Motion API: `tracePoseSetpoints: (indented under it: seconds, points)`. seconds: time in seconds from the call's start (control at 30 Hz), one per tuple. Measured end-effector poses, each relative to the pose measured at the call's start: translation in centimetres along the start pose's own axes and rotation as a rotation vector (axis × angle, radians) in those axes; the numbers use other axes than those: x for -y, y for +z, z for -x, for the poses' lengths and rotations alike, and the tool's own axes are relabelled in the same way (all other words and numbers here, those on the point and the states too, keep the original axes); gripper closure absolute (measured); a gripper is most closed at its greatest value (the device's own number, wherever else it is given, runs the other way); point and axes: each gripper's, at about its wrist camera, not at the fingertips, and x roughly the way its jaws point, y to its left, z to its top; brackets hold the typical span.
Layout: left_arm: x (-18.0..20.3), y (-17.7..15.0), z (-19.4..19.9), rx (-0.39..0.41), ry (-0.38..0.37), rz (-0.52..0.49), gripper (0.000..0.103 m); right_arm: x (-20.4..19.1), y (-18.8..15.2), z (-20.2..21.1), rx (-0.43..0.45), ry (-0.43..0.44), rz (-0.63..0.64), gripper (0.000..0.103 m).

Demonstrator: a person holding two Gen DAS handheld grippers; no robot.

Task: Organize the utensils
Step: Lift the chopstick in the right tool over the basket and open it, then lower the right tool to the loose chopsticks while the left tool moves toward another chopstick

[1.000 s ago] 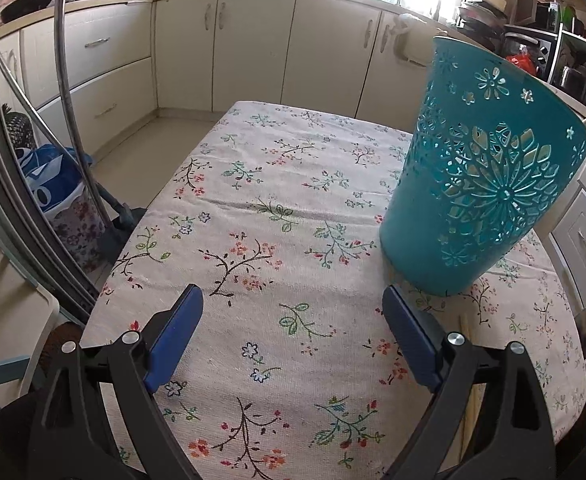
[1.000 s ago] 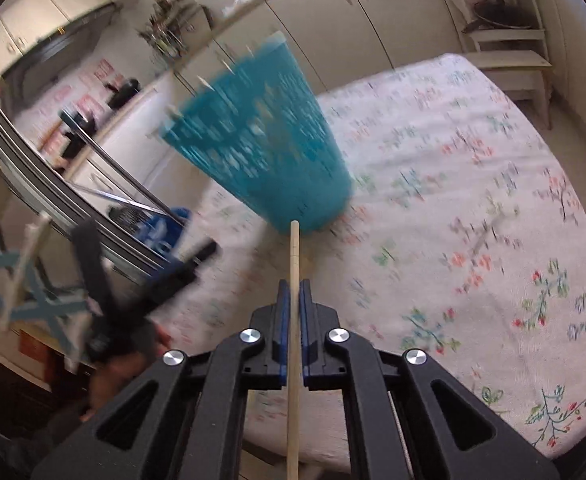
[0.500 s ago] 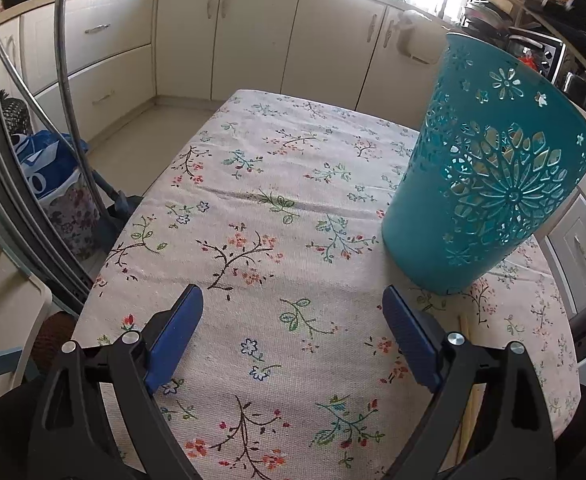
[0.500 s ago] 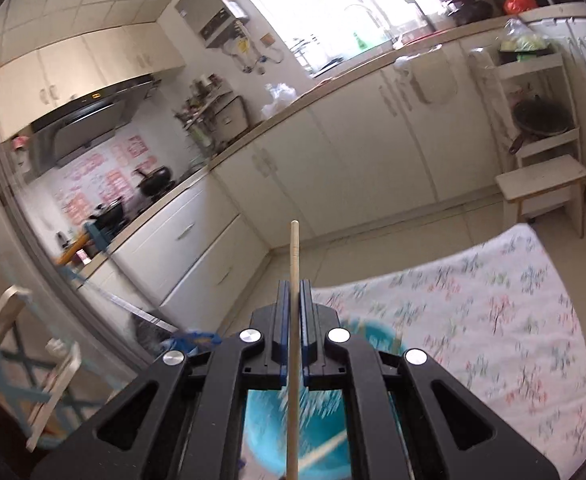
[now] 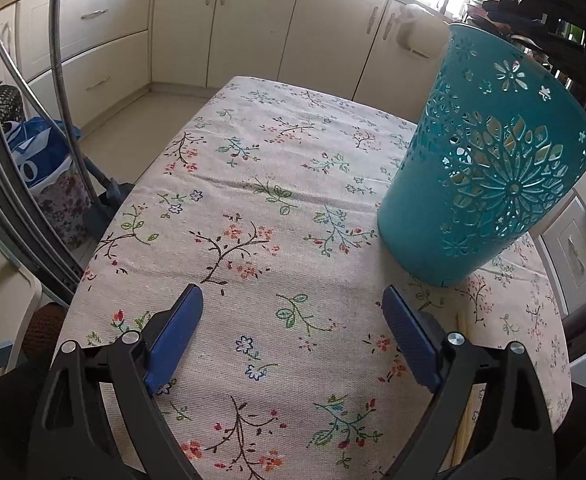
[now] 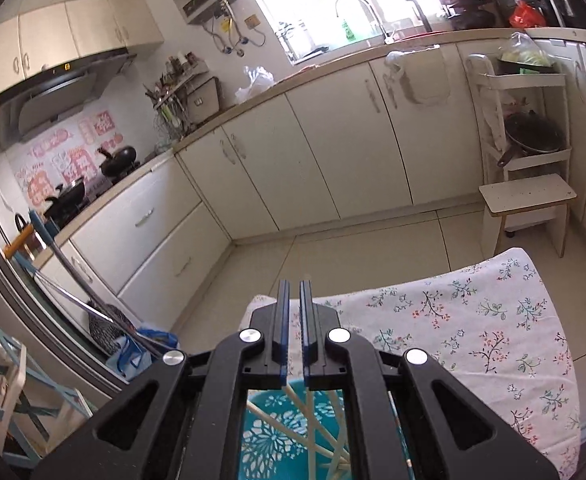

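Left gripper (image 5: 293, 356): spread wide, empty, bottom centre.
Right gripper (image 6: 291, 300): nearly pressed together, empty.
Teal holder (image 5: 489, 184): right on tablecloth (image 5: 253, 184); open cloth left.
Chopsticks (image 6: 313, 432): inside holder, mostly hidden.

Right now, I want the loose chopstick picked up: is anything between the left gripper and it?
Nothing visible does. The chopstick lies on the tablecloth beside the open left gripper, partly hidden behind one finger. The teal holder stands just beyond.
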Motion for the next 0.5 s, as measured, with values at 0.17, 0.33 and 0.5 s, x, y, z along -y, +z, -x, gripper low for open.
tracePoseSetpoints:
  seconds: [0.17, 0.33, 0.5]
  points:
    - [0.0, 0.0, 0.0, 0.000, -0.001, 0.002, 0.016, 0.2, -1.4, 0.6, -0.035, 0.015, 0.007, 0.097]
    - [0.0, 0.0, 0.0, 0.003, -0.005, 0.007, 0.016, 0.5, -3.2, 4.2, -0.013, 0.025, 0.032, 0.089]
    - [-0.2, 0.0, 0.1, 0.006, -0.012, 0.016, 0.016, 1.5, -6.7, 10.2, 0.049, -0.010, 0.050, 0.067]
